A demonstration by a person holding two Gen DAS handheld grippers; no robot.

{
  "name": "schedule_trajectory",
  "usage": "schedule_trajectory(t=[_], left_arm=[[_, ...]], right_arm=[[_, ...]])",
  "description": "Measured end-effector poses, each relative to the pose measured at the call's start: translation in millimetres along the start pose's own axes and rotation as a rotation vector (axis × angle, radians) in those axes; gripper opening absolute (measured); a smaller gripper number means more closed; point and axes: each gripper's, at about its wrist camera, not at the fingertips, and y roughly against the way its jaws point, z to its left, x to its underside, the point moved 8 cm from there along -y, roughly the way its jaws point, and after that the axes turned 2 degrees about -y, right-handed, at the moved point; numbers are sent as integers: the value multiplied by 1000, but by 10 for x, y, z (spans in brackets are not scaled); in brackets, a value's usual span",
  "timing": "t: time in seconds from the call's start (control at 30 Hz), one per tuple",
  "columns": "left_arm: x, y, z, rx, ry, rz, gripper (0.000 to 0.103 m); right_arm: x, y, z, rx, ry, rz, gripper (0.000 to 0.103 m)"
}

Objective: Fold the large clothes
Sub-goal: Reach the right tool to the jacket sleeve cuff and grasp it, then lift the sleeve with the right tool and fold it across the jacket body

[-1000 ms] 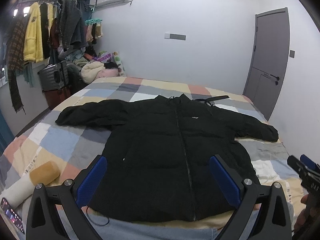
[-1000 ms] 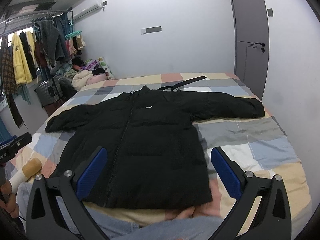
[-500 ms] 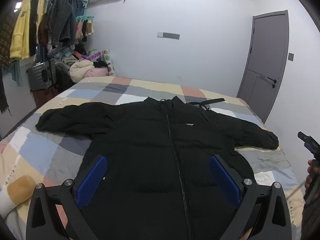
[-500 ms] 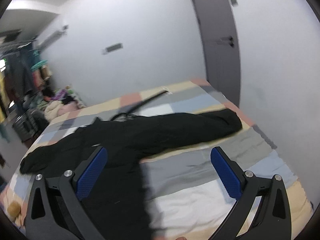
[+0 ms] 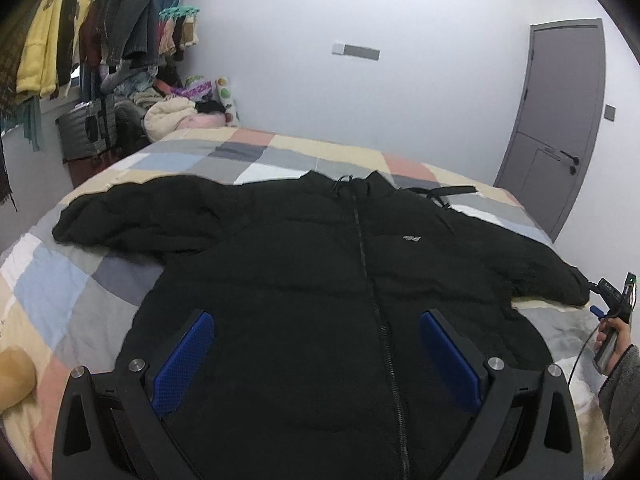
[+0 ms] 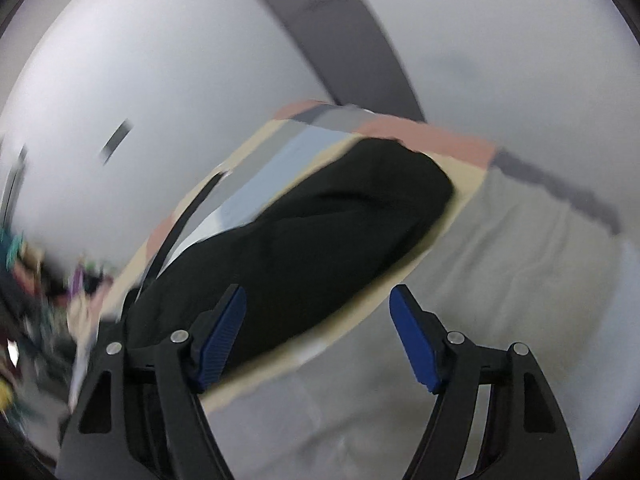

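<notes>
Both grippers same build: black skeletal frame with triangular cutouts, silver pivot screws at the finger joints, blue ribbed pads on the inner faces. Left gripper, right gripper. In the left wrist view the right unit shows from the side: black body, small green light, blue tab, thin dark cable trailing down. Hand on it wears a grey fleecy sleeve.

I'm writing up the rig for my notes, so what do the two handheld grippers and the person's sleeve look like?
Both the left gripper and the right gripper have black angular frames with cut-outs, silver round bolt heads and blue ribbed finger pads. In the left wrist view a dark cable trails from the right gripper, and the person wears a grey fleecy sleeve.
</notes>
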Motion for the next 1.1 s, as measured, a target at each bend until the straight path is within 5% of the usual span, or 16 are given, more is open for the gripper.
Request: schedule_trajectory(t=[0.1,0.17,0.27,0.6,0.7,0.93,1.1], left_arm=[[44,-186,43,-32,-4,17,103],[82,-305,69,-53,-14,31,103],[152,-459,73,-79,-27,52,103],[365,-713,71,-108,-57,123,103],[354,-688,114,-118,-49,117,103],[223,-462,192,-111,-31,71,103],[259,-282,134,-99,-57,46,103]], right_arm=[[-94,-343,-217,15,-85,-15,73],[-120,-501,-252,10,-82,-29,62],[-105,-658,-267,-22,-68,-73,57],[-217,-571,-356,-123,-150,-161,28],[-278,-534,-363,-101,-134,-166,10],[-637,-28,-71,-99,-57,-211,3],[-919,560,590,-132,91,-252,2]])
